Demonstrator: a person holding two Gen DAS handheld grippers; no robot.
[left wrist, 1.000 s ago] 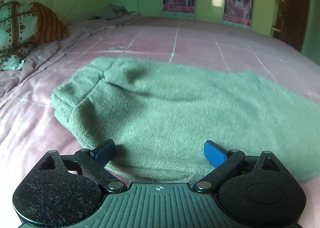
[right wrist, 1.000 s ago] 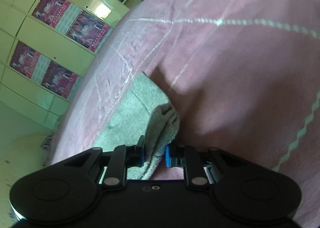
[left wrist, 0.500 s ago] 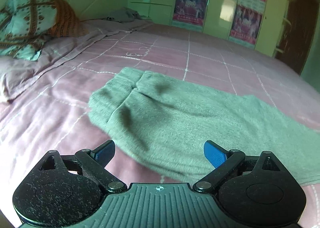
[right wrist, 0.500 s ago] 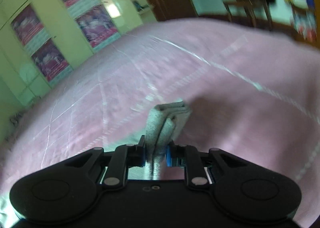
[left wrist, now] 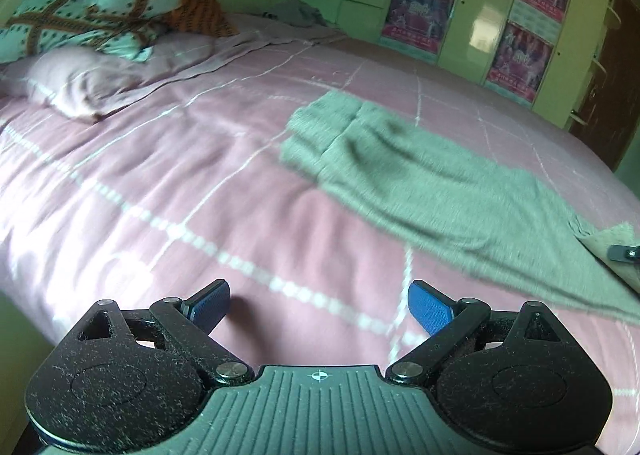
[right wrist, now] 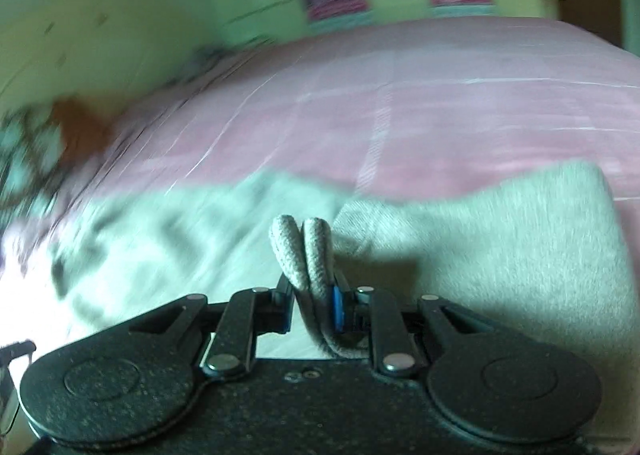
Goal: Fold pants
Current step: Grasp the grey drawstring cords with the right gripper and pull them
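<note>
Between my right gripper (right wrist: 312, 309) fingers, the pants (left wrist: 440, 183) hem on the bed (left wrist: 160, 175) looks thinly pinched through the blur, my left gripper (left wrist: 318, 305) open, so it may slip mid-fold.

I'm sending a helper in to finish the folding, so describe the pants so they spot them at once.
Look at the big bed with the pink checked bedspread. The pants are the one grey-green knit garment spread flat across it, well clear of the pink pillow and patterned teal blanket. One end is pinched in the right hand-held gripper.
</note>
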